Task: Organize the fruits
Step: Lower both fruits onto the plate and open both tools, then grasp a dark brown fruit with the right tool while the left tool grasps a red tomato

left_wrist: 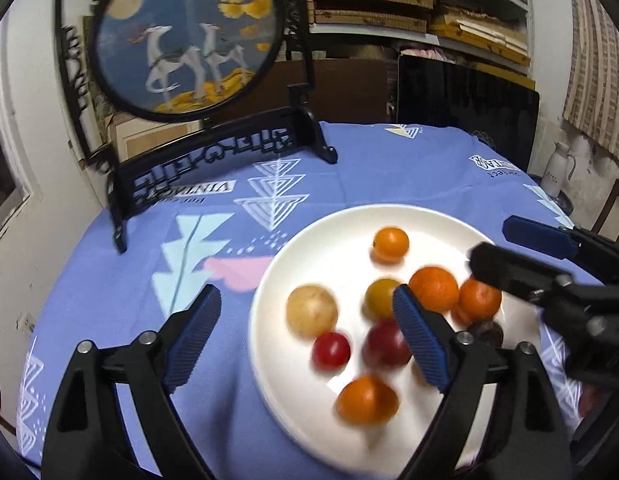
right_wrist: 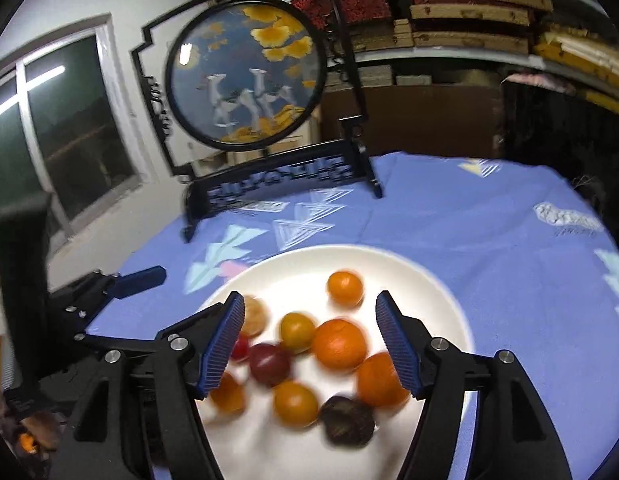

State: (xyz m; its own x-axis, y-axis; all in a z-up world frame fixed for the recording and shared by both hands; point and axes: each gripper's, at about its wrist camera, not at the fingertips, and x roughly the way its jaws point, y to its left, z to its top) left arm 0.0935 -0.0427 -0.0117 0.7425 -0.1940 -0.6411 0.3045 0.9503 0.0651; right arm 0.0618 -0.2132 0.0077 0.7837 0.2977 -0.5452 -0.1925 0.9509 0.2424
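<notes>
Plate: the white plate (left_wrist: 277, 272) sits on the blue-clothed counter (left_wrist: 369, 160), lower centre-right of the left wrist view and lower centre of the right wrist view.
Fruits: all lie loose on the plate; a pale tan fruit (left_wrist: 312, 311) at the left of the pile, a small red one (left_wrist: 331, 349) below it, a dark red one (left_wrist: 383, 343), a yellow one (left_wrist: 380, 297), a big orange (left_wrist: 434, 289), a small orange (left_wrist: 390, 244) apart toward the far rim, another orange (left_wrist: 367, 400) toward the near rim, and a dark purple fruit (right_wrist: 346, 420) at the near right.
Left hand-held gripper (left_wrist: 305, 340): wide open and empty; one finger hangs over the cloth beside the plate, the other over the pile.
Right hand-held gripper (right_wrist: 309, 344): about half open, nothing pressed between its pads; the pile lies beneath and beyond the gap.
Backdrop: a round painted screen on a black stand (left_wrist: 181, 36) stands on the counter at upper left, well apart from the plate.
Step in hand, as I judge it: choosing the next fruit to grasp or shift.
Doing it well: pick a fruit at the edge of the pile, such as the lone small orange, so the pads close on one fruit only. Come down straight, centre the fruit between the pads, close gently. Keep the two tools apart over the plate; they are near each other.
Risk: round fruits roll when nudged, and blur hides exact contacts.
</notes>
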